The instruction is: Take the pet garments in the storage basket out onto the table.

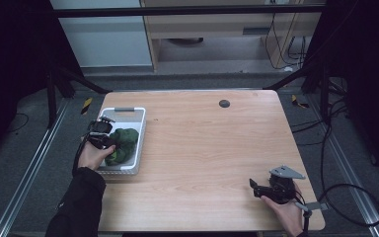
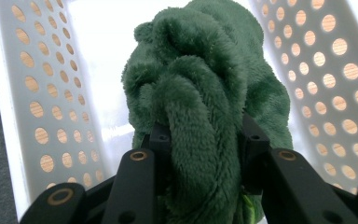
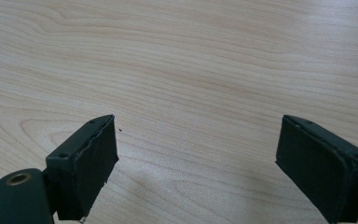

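The green plush cloth (image 2: pixel 205 93) hides the left gripper's (image 2: pixel 205 140) jaws' inner faces, perhaps fully clamped.

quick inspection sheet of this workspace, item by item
surface: light wood table, small dark disc near far edge
job's things: green plush cloth inside white perforated basket at table's left
clutter: nothing seen
grippers: left gripper shut on the cloth, in the basket; right gripper open over bare wood
cables: black cable trails from right gripper to the floor
surroundings: black frame, grey floor, cabinet behind
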